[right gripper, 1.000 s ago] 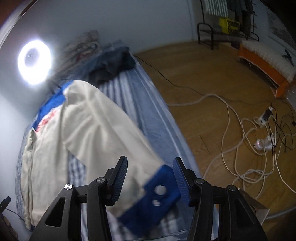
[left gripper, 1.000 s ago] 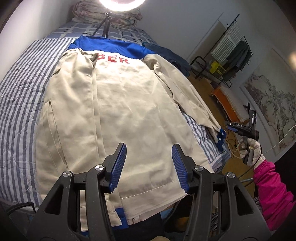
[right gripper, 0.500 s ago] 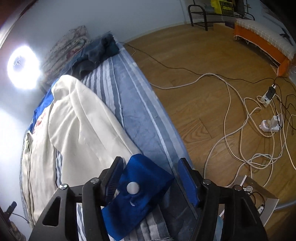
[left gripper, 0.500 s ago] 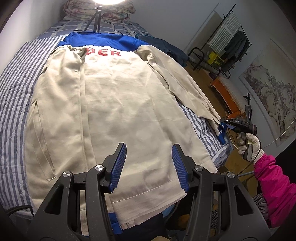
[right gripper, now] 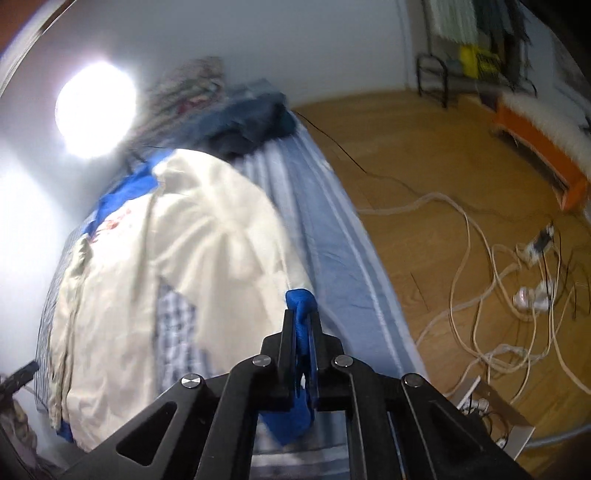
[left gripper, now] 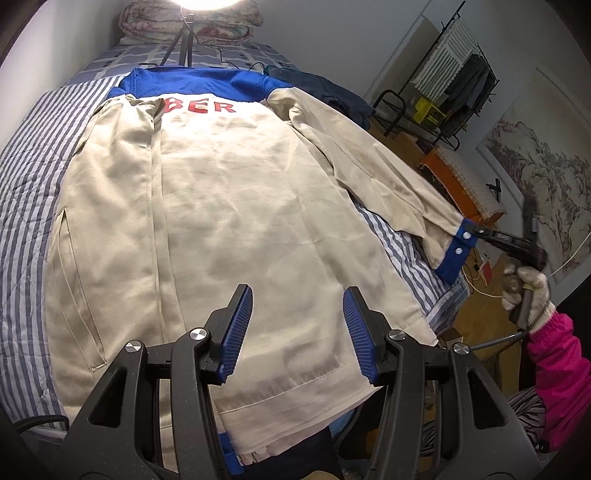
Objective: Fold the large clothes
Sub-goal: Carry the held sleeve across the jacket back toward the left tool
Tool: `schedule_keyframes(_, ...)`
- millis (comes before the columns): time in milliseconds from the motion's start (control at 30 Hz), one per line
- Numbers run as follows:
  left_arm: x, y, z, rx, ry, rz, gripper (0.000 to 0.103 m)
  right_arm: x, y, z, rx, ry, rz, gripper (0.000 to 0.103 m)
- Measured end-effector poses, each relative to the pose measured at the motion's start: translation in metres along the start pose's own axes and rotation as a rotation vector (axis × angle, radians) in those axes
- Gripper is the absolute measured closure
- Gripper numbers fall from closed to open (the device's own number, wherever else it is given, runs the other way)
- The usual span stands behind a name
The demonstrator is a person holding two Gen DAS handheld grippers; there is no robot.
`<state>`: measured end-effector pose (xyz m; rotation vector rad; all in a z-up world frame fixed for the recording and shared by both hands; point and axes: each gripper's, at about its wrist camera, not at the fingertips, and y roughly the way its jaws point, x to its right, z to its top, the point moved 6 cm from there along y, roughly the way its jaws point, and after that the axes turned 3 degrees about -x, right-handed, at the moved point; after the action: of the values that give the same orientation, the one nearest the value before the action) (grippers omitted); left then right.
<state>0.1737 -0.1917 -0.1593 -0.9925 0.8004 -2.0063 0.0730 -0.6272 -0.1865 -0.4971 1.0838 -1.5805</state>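
A large beige jacket (left gripper: 229,221) with a blue yoke and red letters lies spread on the striped bed (left gripper: 26,155). Its right sleeve (left gripper: 373,173) runs out to the bed's edge and ends in a blue cuff (left gripper: 456,254) with two snaps. My right gripper (right gripper: 301,325) is shut on that blue cuff (right gripper: 299,301) and holds it lifted off the bed; in the left wrist view the same right gripper (left gripper: 480,232) pinches the cuff, held by a gloved hand (left gripper: 526,291) in a pink sleeve. My left gripper (left gripper: 297,328) stands open above the jacket's hem, nothing between its fingers.
A ring light (right gripper: 94,109) on a tripod and folded quilts (left gripper: 192,22) stand at the head of the bed, with dark blue clothes (left gripper: 332,96) beside them. Right of the bed, white cables (right gripper: 498,280) and power strips lie on the wooden floor, beyond an orange bench (right gripper: 535,147) and a clothes rack (left gripper: 454,85).
My right gripper has closed on the blue cuff, which lay loose between its fingers before, and has lifted it off the bed's edge. My left gripper has drifted slightly over the hem, still open.
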Motion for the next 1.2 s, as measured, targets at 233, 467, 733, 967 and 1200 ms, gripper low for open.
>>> schedule_keyframes(233, -0.009, -0.005, 0.003, 0.021, -0.036, 0.012, 0.051, -0.096, -0.042, -0.016, 0.075, -0.214, 0.077, 0.101)
schedule_keyframes(467, -0.024, -0.013, 0.007, 0.048, -0.119, 0.004, 0.051, -0.220, -0.044, -0.074, 0.032, -0.546, 0.188, 0.101)
schedule_keyframes(733, -0.042, -0.008, 0.001, 0.024, -0.218, -0.012, 0.051, -0.302, 0.010, -0.190, -0.188, -0.930, 0.238, 0.101)
schedule_keyframes(967, -0.048, 0.012, -0.010, -0.030, -0.274, -0.044, 0.051, -0.293, 0.011, -0.182, -0.202, -0.867, 0.271, 0.101)
schedule_keyframes(1200, -0.037, 0.033, -0.011, -0.083, -0.344, -0.133, 0.051, -0.316, -0.018, -0.172, -0.170, -0.820, 0.427, 0.087)
